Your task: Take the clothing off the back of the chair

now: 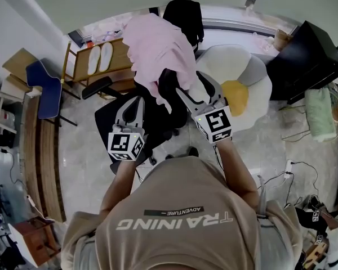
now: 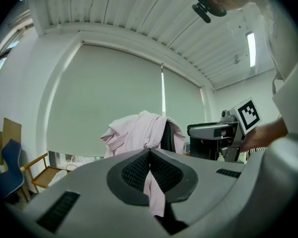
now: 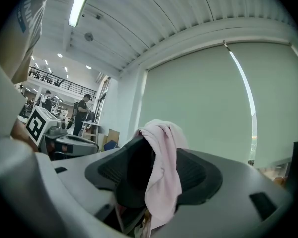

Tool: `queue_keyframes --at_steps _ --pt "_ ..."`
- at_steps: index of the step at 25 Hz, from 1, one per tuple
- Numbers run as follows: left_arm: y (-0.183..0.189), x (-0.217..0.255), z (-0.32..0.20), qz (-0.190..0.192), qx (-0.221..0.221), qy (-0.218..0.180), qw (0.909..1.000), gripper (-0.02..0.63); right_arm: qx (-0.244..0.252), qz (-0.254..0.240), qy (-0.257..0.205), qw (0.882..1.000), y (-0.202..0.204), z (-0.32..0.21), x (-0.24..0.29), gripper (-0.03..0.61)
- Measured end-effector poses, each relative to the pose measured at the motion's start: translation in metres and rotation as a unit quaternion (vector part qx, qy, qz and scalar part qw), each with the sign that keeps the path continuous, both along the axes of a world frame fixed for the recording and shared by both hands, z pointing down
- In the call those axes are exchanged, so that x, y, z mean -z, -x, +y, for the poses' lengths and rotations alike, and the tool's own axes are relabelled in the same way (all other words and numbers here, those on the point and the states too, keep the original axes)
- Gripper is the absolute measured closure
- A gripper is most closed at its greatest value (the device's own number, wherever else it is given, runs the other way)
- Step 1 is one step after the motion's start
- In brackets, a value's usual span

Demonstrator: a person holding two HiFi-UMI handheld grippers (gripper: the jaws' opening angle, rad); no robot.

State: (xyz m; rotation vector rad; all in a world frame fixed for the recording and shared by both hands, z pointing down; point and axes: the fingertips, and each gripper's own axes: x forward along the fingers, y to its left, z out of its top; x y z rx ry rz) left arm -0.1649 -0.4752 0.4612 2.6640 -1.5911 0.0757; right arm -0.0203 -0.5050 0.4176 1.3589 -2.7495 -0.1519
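A pink garment [image 1: 155, 46] hangs over the back of a black office chair [image 1: 170, 97]. My left gripper [image 1: 136, 100] is at the chair's left side. In the left gripper view its jaws [image 2: 150, 157] are shut on a strip of the pink garment [image 2: 139, 133], which hangs down below the pads. My right gripper [image 1: 179, 91] is at the top of the chair back. Its jaws [image 3: 149, 167] stand apart, with a fold of the garment [image 3: 161, 182] draped across the right pad and a dark part of the chair between the pads.
A white and yellow egg-shaped rug [image 1: 236, 91] lies right of the chair. A wooden chair with white cushions [image 1: 98, 61] and a blue chair [image 1: 45, 89] stand at the left. A black cabinet [image 1: 307, 61] is at the right, with cables [image 1: 293, 167] on the floor.
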Motion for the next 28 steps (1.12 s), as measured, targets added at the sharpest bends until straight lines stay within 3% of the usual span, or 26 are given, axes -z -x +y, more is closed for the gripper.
queue_keyframes --at_steps 11,28 --pt "0.013 -0.004 0.005 -0.006 0.017 0.0 0.9998 0.6 -0.027 -0.021 0.043 0.998 -0.001 -0.026 -0.018 0.282" --pt "0.028 -0.004 0.007 0.02 0.037 -0.002 0.9991 0.6 -0.068 0.018 0.025 0.997 0.007 -0.082 -0.026 0.284"
